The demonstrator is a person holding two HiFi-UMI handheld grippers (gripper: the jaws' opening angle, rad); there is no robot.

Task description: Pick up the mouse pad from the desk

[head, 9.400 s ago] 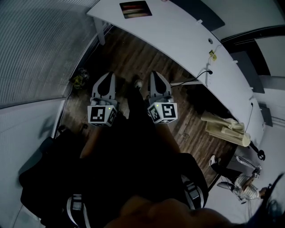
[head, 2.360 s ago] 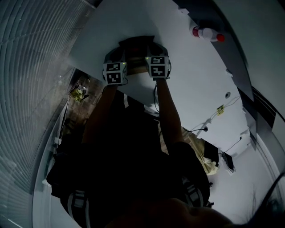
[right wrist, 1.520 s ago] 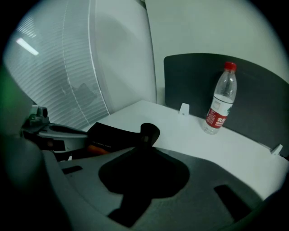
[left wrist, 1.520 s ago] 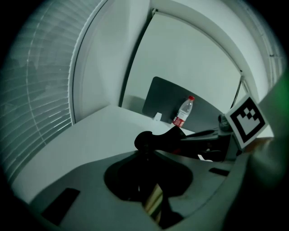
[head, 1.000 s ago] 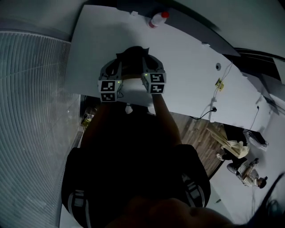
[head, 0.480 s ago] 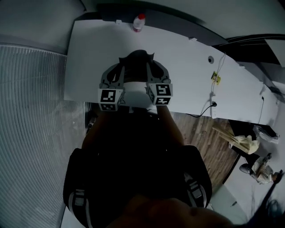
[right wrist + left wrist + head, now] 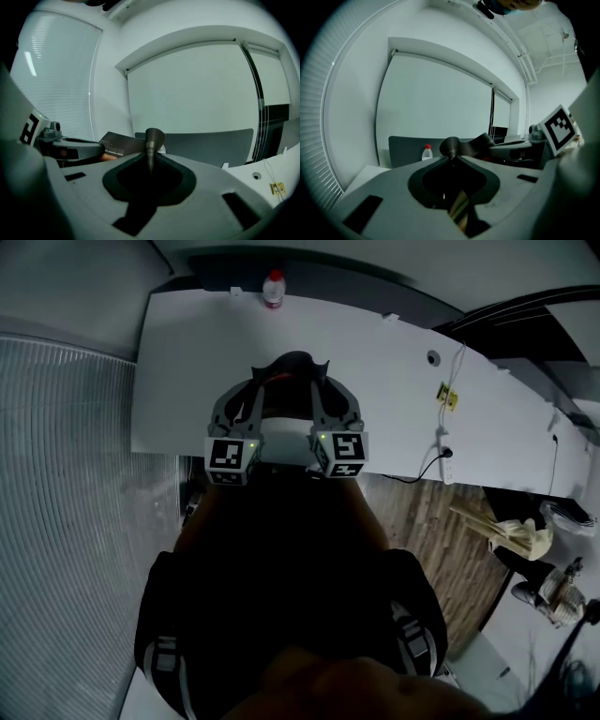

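Left gripper (image 7: 255, 395): jaws nearly together, pinched on the thin left edge of the mouse pad (image 7: 292, 367). In its own view the pad's edge curls up out of the narrow gap (image 7: 451, 157) and runs off to the right. Right gripper (image 7: 321, 395): the same narrow pinch on the opposite edge (image 7: 150, 161), the pad stretching leftward with pale print on its dark face (print too small to read). The pad hangs bowed between the two grippers, up off the white desk (image 7: 394, 362), above its near edge toward the left end. A clear bottle (image 7: 273, 289) with a red cap stands at the desk's far edge, near the left corner, against a grey partition (image 7: 211, 145). A dark cable (image 7: 427, 470) trails over the near edge on the right, down to a wood-plank floor (image 7: 422, 521). Ribbed window blinds (image 7: 66, 521) line the room's left side, with pale walls beyond.
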